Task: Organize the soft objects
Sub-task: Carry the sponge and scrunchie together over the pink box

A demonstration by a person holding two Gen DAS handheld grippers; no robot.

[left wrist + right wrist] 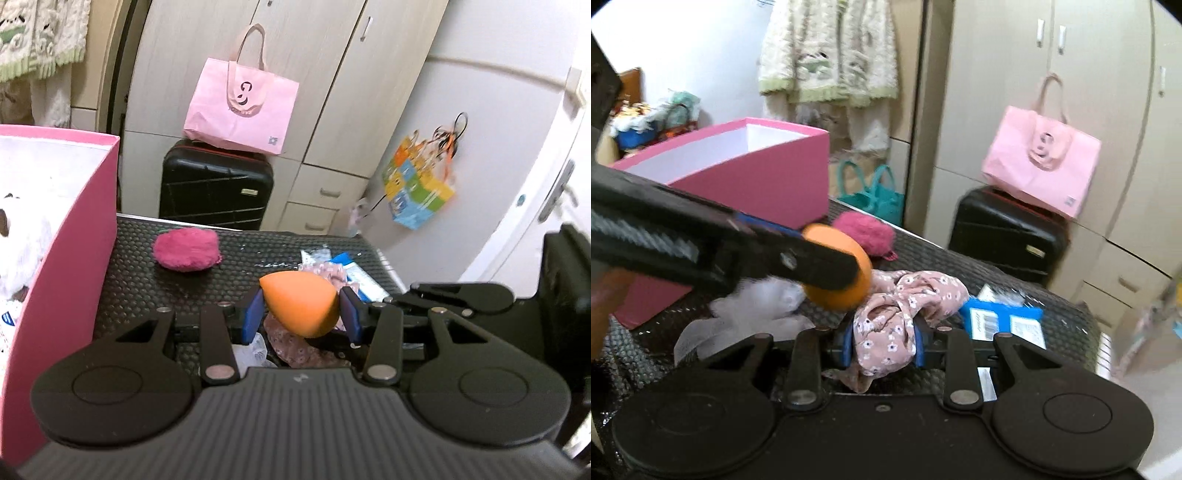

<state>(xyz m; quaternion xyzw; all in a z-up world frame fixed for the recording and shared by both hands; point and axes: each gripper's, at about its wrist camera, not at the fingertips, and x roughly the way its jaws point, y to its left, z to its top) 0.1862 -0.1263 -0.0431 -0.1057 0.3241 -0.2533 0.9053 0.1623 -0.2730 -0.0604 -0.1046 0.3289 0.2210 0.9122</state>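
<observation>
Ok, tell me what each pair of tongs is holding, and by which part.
Left tongs: orange teardrop makeup sponge, pinched across its wide belly. Right tongs: pink floral fabric scrunchie, clamped on one bunched end.

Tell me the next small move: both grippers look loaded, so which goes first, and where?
Probably carry the left gripper with its orange sponge left over the pink box rim and release. It is nearest the open box, while the right gripper is only just clamped on the floral cloth.
</observation>
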